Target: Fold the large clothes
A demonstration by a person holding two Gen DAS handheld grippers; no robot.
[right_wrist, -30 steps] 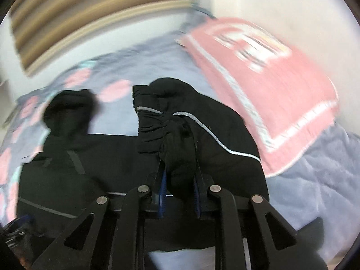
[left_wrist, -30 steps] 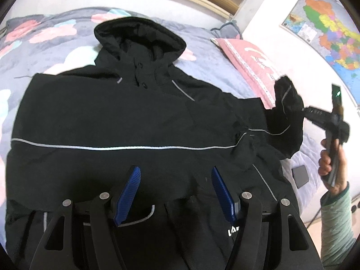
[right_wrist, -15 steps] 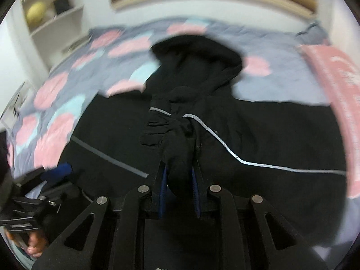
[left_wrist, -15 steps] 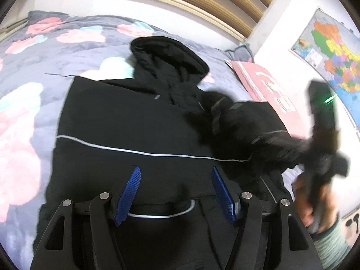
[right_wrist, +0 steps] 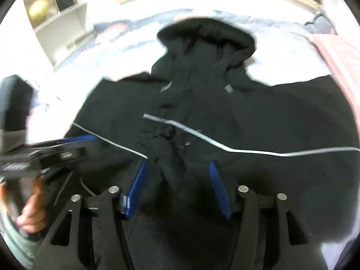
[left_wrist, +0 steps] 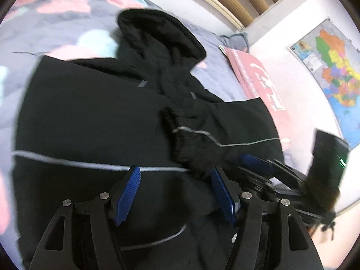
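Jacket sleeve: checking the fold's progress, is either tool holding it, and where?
Neither. The right tool is opening around the sleeve cuff; the left tool is open, empty.

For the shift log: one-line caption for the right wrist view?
Right hand-held gripper opening, sleeve cuff between its pads, laid across the black jacket.

No lettering is showing clearly enough to read. The pink rectangular fabric pillow point(left_wrist: 258, 78), lying just right of the black hooded jacket point(left_wrist: 94, 117), is carrying white script too blurred to make out. The coloured wall map point(left_wrist: 333, 67), hanging above that pillow, is showing only coloured patches, its labels too small.
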